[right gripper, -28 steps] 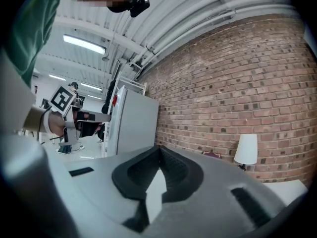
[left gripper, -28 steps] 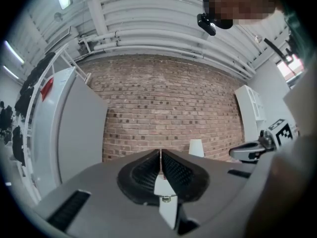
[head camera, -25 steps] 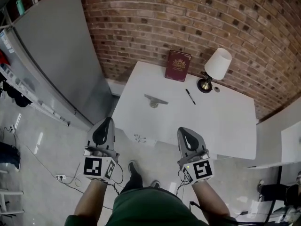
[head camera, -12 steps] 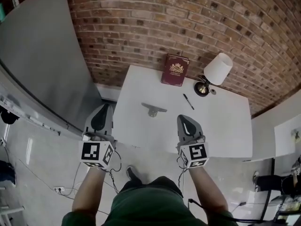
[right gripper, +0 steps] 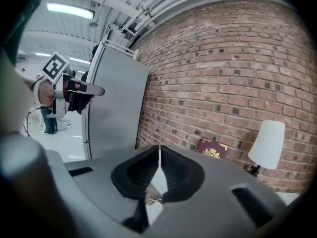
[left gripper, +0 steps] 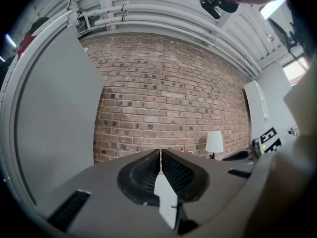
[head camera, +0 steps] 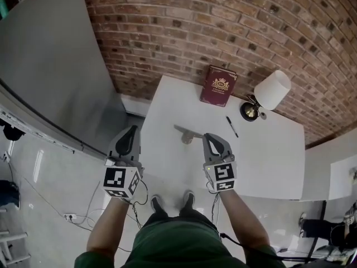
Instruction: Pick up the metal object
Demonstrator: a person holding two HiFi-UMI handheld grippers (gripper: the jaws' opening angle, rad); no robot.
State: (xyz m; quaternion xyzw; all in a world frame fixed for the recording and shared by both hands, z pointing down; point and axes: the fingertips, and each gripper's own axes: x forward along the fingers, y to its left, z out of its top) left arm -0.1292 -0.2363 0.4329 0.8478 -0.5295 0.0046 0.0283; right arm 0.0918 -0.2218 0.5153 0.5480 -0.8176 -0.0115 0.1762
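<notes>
Hovering at near edge of table (head camera: 262, 155): left gripper (head camera: 129, 133) clenched, empty, off table at 9 o'clock; right gripper (head camera: 208, 138) clenched, empty. Metal object (head camera: 187, 133) on table just beside right tips, at their 10 o'clock. Risk: jaws left closed on approach, tips shove object away instead of straddling it. Book (head camera: 218, 85) far, 12 o'clock.

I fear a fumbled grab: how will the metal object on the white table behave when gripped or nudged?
The metal object looks rigid, so it likely won't flex. Its flat bar sits on a narrower round foot, so a push at one end may tip or spin it. Its smooth surface could slip.
</notes>
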